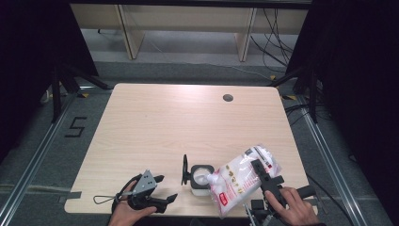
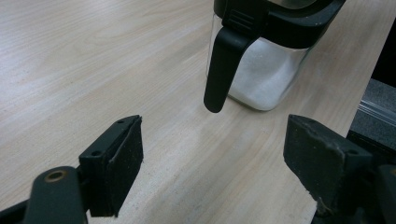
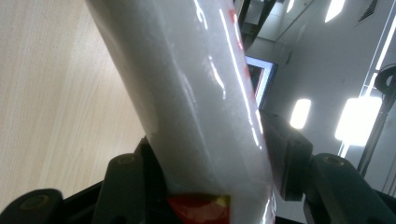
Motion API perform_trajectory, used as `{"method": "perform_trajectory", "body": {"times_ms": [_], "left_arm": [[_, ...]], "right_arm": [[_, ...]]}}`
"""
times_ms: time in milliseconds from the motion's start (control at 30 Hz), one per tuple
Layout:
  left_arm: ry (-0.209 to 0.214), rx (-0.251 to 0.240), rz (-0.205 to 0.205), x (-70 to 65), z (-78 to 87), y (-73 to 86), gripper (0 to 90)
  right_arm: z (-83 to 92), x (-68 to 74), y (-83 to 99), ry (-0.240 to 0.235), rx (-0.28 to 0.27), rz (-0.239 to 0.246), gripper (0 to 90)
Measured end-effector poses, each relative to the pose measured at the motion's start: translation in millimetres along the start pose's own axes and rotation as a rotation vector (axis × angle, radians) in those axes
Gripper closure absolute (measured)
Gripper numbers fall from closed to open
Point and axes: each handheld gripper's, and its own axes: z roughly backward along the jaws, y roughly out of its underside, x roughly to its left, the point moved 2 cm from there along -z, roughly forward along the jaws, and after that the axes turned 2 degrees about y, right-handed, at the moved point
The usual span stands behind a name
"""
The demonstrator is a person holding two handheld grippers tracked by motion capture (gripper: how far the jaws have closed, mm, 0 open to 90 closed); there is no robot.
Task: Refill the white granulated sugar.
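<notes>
The clear plastic bag of white grains with red print (image 1: 237,181) hangs tilted at the surface's (image 1: 155,127) near edge, grasped by the right claw (image 1: 260,170), its corner over the square clear jar with black flip lid (image 1: 201,178). Pouring appears underway; next, likely tilting it further. The left claw (image 1: 164,188) rests released nearby.

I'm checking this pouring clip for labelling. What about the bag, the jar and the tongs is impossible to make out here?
- Bag print: too small in the high view; in the right gripper view, glare and closeness blur it.
- Bag's spout: whether grains fall into the jar is too small to tell in the high view.
- Jar's rim: cut off by the top edge in the left gripper view.
- Right tongs pads: hidden behind the bag.
- Left tongs: open, empty.
</notes>
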Motion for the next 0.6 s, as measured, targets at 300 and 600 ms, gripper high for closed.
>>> {"method": "perform_trajectory", "body": {"times_ms": [300, 600], "left_arm": [[-0.003, 0.002, 0.006, -0.1, 0.3, 0.2, 19.5], [0.001, 0.005, -0.017, 1.3, 0.6, -0.2, 19.4]], "right_arm": [[-0.6, 0.0, -0.1, 0.012, -0.01, 0.004, 50.6], [-0.5, -0.4, -0.6, 0.014, -0.008, 0.004, 50.6]]}}
